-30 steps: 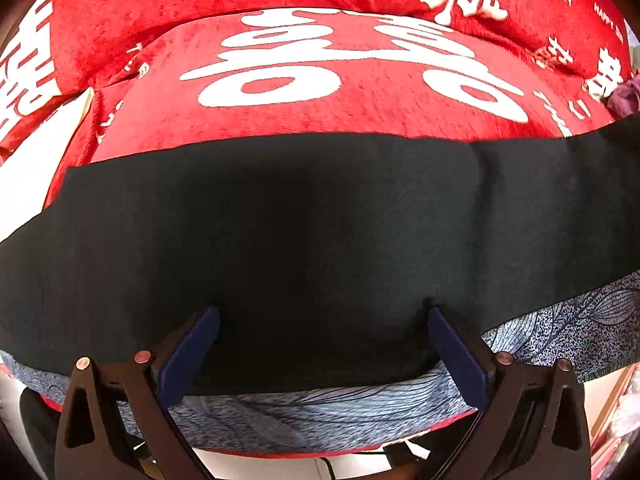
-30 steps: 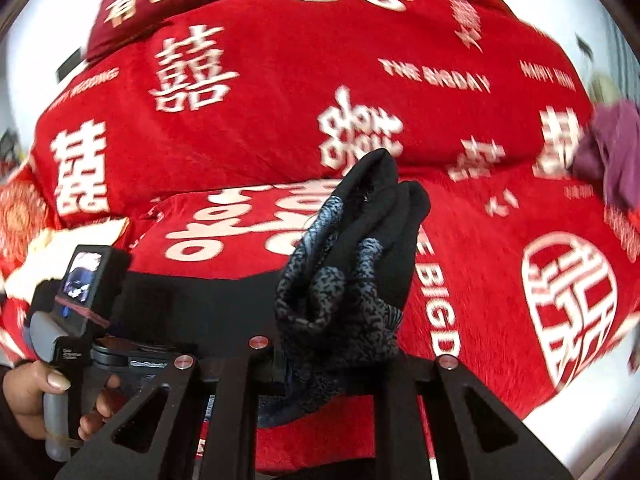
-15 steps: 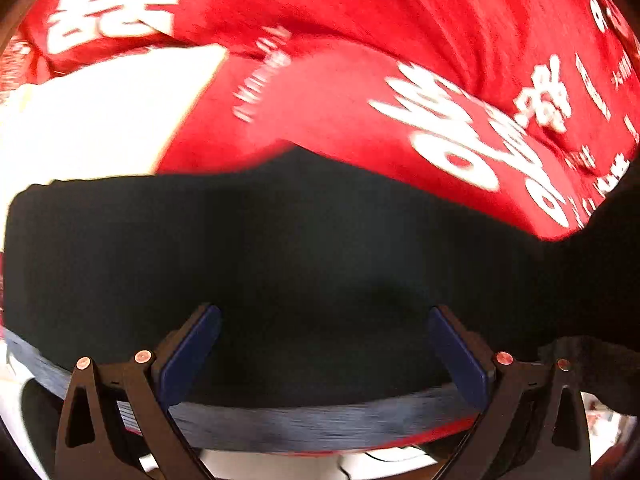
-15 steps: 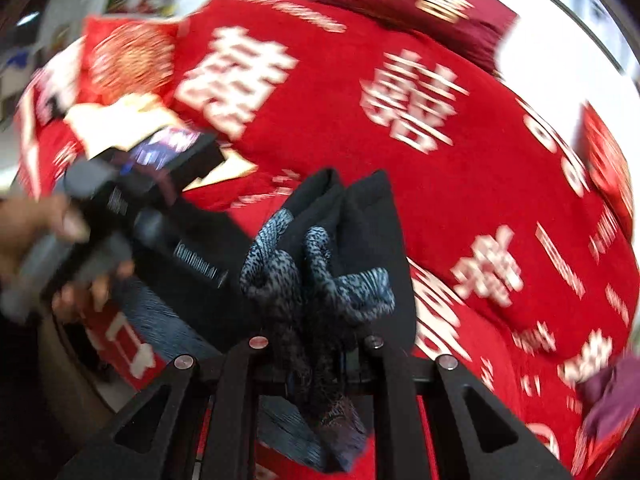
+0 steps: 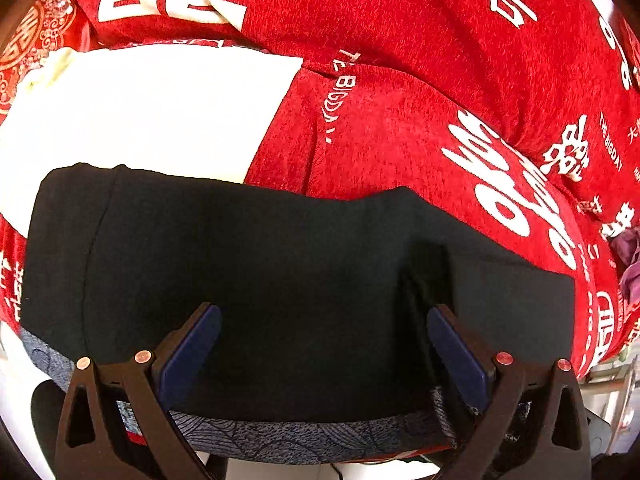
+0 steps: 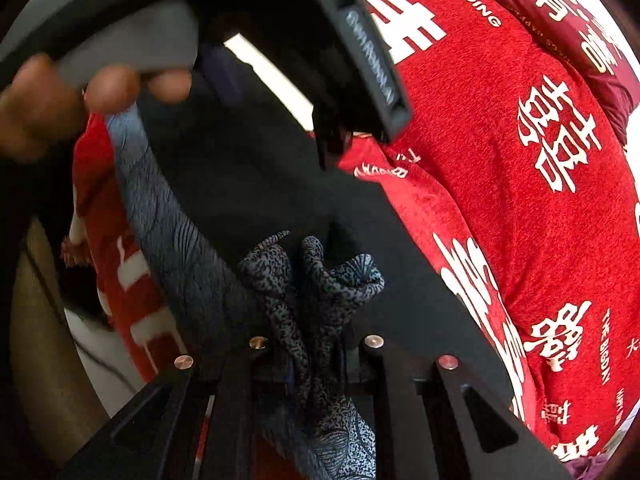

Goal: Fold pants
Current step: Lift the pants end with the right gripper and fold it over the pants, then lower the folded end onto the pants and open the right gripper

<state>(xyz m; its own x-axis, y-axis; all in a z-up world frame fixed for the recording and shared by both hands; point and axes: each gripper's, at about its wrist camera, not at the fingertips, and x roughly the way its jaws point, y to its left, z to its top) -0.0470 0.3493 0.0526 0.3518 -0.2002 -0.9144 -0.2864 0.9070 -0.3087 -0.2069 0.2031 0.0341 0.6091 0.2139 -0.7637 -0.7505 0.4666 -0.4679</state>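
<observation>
The pants (image 5: 280,272) are black with a blue-grey patterned lining and lie folded across the near edge of a red bed. My left gripper (image 5: 320,344) is open, its blue pads (image 5: 192,344) resting over the black cloth. In the right wrist view my right gripper (image 6: 316,344) is shut on a bunched end of the pants (image 6: 320,280), patterned side out, held low over the black cloth (image 6: 248,176). The left gripper's body and the hand holding it (image 6: 100,92) fill that view's upper left.
A red bedspread (image 5: 400,80) with white characters covers the bed. A white sheet patch (image 5: 140,112) lies at the left beyond the pants. A dark red pillow (image 6: 580,20) sits at the far end. Purple cloth (image 5: 628,256) lies at the right edge.
My right gripper has carried the bunched pants end leftward and down, over the cloth by the left gripper. The pants now lie doubled, shorter in the left wrist view. My left gripper stays open.
</observation>
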